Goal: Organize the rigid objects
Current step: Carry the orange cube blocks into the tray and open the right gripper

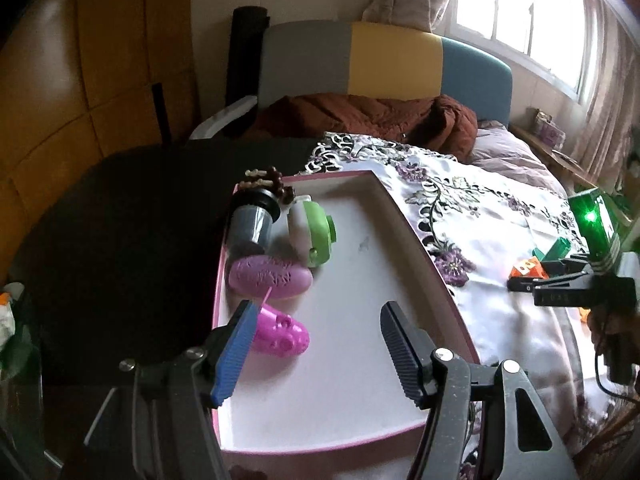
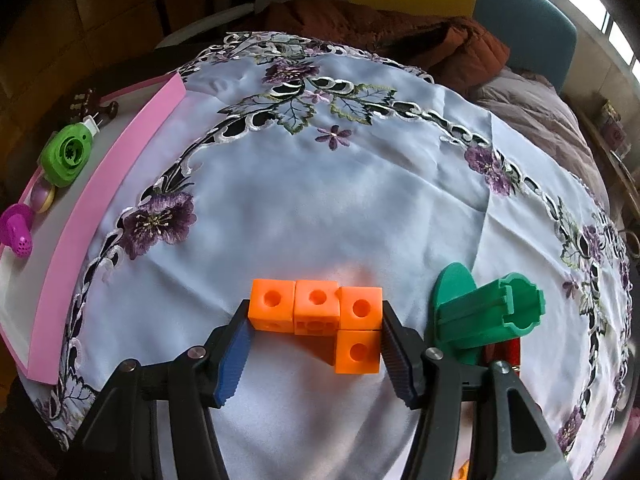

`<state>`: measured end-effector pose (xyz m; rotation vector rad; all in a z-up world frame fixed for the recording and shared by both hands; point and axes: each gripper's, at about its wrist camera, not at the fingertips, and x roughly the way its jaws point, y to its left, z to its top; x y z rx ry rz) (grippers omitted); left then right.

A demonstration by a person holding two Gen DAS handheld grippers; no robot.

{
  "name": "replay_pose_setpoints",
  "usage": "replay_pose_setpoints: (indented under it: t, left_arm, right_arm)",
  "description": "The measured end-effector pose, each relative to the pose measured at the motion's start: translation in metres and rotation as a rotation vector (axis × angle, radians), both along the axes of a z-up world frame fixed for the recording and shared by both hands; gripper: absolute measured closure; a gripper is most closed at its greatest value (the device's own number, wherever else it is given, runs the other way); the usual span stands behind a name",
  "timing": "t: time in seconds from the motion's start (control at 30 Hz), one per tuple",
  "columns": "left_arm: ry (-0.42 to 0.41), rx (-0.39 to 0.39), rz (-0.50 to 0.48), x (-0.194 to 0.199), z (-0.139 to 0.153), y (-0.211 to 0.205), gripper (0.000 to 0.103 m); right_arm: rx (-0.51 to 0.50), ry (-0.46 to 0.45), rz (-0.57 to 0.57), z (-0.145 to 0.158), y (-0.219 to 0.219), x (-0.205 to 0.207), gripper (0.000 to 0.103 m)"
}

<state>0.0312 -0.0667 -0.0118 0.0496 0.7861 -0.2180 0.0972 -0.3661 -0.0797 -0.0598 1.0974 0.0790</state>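
Nearest in the right wrist view, the right gripper (image 2: 314,350) is seen with its fingers closed on a cluster of orange cubes (image 2: 334,316): the left pad presses the leftmost cube, the right pad the two cubes at the right end. The cluster is made of three cubes in a row with a fourth set below the right one, and it lies on the embroidered cloth (image 2: 320,184). Just to the right of the fingers a green plastic piece (image 2: 484,316) is seen lying on the cloth, with something red partly hidden beneath it.

In the left wrist view, the left gripper (image 1: 318,354) is held over the near part of the pink tray (image 1: 424,248) with its fingers apart and nothing between them. A magenta toy (image 1: 282,334) lies in the tray just beside the left finger; whether they touch cannot be told. Beyond it, along the tray's left side, a purple oval case (image 1: 270,278) is laid, then a grey cup (image 1: 252,226) and a green and white piece (image 1: 314,234), and a string of dark beads (image 1: 276,184) in the far corner.

Farther off, a rust-coloured quilt (image 1: 372,118) is heaped against a headboard (image 1: 384,60) in grey, yellow and blue, and a bright window (image 1: 524,8) is seen at the far right
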Motion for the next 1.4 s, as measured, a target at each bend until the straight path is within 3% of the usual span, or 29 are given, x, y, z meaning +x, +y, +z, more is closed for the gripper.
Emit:
replay_pose_setpoints:
  t: [0.63, 0.83, 1.17, 1.4]
  left_arm:
    - [0.017, -0.044, 0.028, -0.005, -0.002, 0.032, 0.038]
    - [0.029, -0.067, 0.055, -0.005, -0.01, 0.051, 0.038]
    - [0.052, -0.101, 0.148, -0.003, -0.024, 0.09, 0.038]
    - [0.064, -0.122, 0.19, -0.001, -0.03, 0.106, 0.038]
  right_arm:
    - [0.015, 0.002, -0.026, 0.001, -0.002, 0.001, 0.043]
    - [0.015, -0.05, -0.044, 0.022, 0.011, -0.006, 0.043]
    - [0.095, -0.16, 0.12, 0.076, 0.089, -0.017, 0.043]
    - [0.084, -0.149, 0.291, 0.077, 0.166, -0.008, 0.043]
